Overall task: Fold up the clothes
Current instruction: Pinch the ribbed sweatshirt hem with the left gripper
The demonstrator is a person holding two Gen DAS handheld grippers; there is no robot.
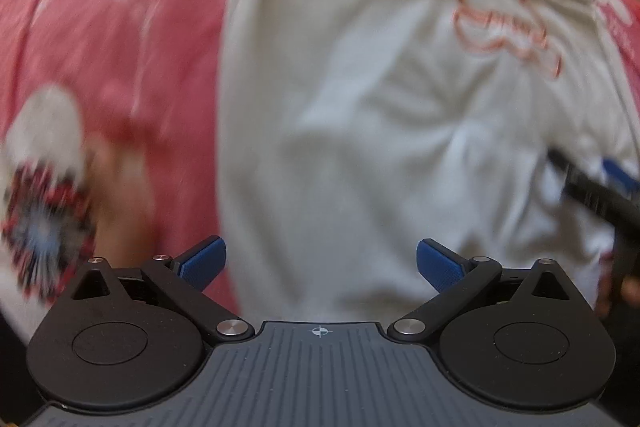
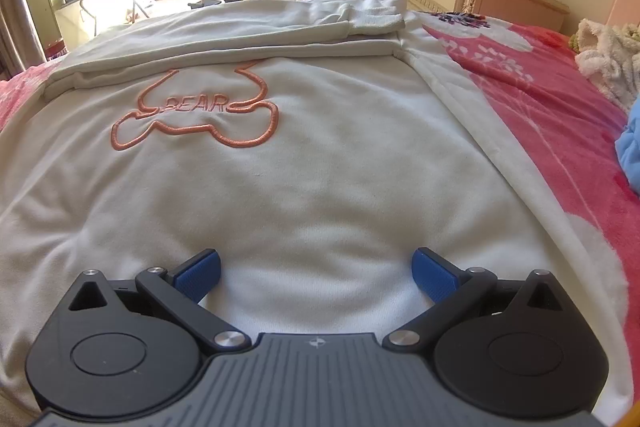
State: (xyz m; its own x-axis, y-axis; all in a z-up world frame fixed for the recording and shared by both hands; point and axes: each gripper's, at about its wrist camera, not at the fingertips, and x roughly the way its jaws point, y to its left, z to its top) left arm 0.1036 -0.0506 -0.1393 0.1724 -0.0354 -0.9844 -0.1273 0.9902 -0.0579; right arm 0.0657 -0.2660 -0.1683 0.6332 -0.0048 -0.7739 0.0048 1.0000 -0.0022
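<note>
I see both my left gripper point(image 1: 320, 263) and right gripper point(image 2: 316, 273) spread wide, empty, over the white sweatshirt point(image 2: 320, 167) on the pink blanket point(image 2: 560, 131), its folded sleeve point(image 2: 240, 27) along the far edge.

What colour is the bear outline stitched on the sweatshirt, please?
Orange-coral bear outline on the white sweatshirt; clearest in the right wrist view.

White sweatshirt point(image 2: 320, 179) on pink, seemingly floral bedspread point(image 2: 560, 131)

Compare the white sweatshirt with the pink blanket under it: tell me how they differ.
The white sweatshirt is plain apart from an orange embroidered bear outline; the pink blanket carries a white floral print. The sweatshirt looks smooth-knit, the blanket fuzzy. The sweatshirt lies on top with a sleeve folded across; the blanket is spread beneath it. Both lie flat on the bed.
</note>
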